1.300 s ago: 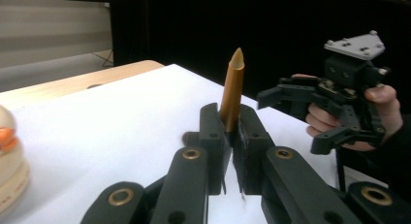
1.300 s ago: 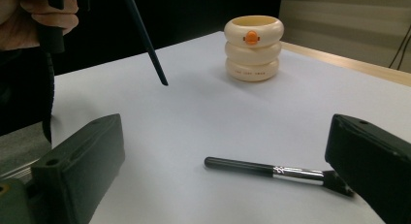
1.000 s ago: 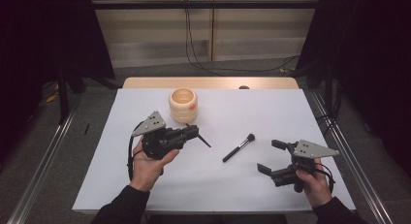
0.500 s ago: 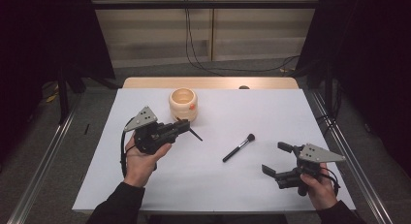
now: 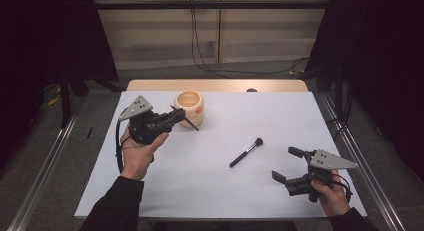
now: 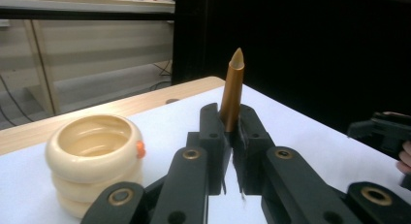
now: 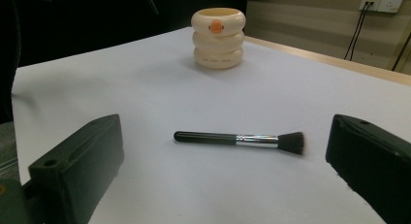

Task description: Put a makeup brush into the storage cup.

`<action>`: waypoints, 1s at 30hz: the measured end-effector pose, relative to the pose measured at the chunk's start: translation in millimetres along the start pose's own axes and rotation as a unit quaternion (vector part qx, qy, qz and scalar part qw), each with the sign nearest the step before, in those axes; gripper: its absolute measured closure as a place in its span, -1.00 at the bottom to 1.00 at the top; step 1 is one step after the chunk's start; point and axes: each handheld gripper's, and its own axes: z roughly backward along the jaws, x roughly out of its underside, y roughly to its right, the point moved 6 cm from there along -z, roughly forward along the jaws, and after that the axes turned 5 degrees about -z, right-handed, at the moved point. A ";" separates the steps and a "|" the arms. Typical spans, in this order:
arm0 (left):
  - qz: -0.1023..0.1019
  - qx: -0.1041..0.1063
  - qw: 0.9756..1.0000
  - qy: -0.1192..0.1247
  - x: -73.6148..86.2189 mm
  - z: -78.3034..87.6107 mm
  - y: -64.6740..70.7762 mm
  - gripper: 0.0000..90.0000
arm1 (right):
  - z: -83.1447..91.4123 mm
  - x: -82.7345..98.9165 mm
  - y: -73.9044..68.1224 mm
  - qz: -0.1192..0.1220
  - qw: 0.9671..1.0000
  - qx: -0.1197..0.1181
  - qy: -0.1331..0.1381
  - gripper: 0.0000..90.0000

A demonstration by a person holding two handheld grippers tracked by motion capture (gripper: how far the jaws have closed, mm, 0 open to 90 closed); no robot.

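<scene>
- My left gripper has its jaws clenched on a gold-handled brush, raised beside the cream holder; not yet dropped in.
- My right gripper waits, jaws released, facing the black brush lying on the table.

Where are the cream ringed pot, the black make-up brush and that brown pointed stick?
cream ringed pot [image 5: 189,108], high view, front wall
black make-up brush [image 7: 213,137], right gripper view, handle
brown pointed stick [image 6: 232,90], left gripper view, shaft above jaws
</scene>
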 end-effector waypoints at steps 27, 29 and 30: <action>0.000 -0.054 0.998 -0.013 -20.4 -21.1 -31.5 0.87 | 4.0 1.0 1.2 -0.002 0.999 0.039 0.029 -1.00; 0.002 -0.053 0.998 -0.014 -19.8 -24.6 -33.4 0.87 | 3.6 0.8 0.9 -0.002 0.999 0.036 0.030 -1.00; 0.006 -0.053 0.999 -0.011 -20.1 -26.8 -34.7 0.87 | 3.6 0.9 0.8 -0.003 0.999 0.037 0.029 -1.00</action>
